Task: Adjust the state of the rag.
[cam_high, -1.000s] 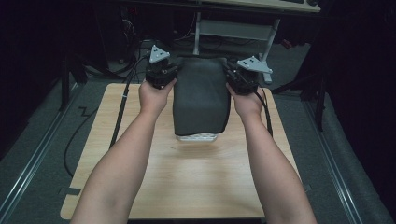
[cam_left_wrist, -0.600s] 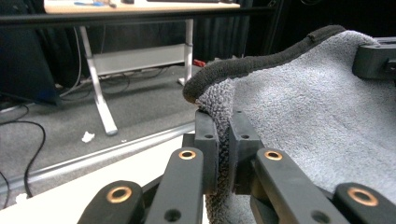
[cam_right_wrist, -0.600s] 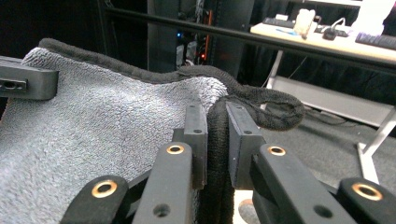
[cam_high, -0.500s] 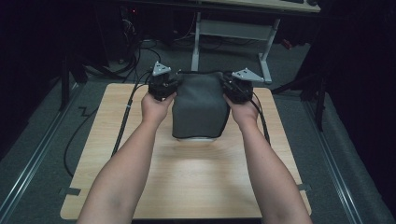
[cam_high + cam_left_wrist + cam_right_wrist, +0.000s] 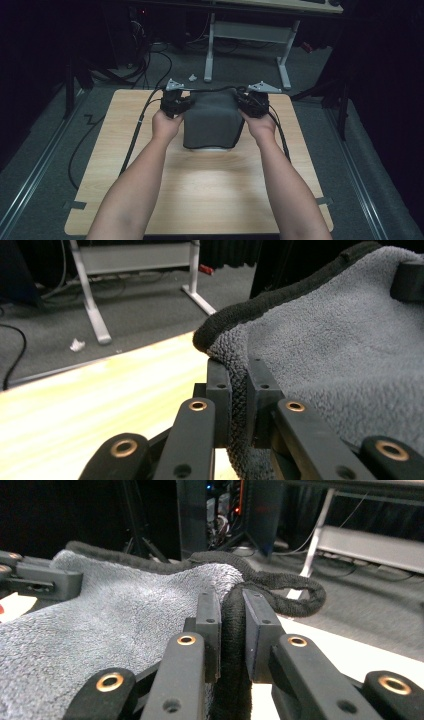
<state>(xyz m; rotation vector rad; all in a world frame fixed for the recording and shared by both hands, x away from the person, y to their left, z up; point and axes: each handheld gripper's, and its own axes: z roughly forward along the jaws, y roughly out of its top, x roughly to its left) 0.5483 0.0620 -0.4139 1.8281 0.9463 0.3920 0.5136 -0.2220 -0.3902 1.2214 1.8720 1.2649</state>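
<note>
Over a wooden table (image 5: 200,195), left gripper (image 5: 176,104) and right gripper (image 5: 254,102) each clamp a corner of a grey towel (image 5: 212,120). Laying it flat looks next, calling for level hands.

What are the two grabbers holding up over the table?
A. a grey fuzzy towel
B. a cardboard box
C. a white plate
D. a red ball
A: the left gripper and the right gripper each pinch a corner of the grey towel, which hangs between them over the wooden table.
</note>
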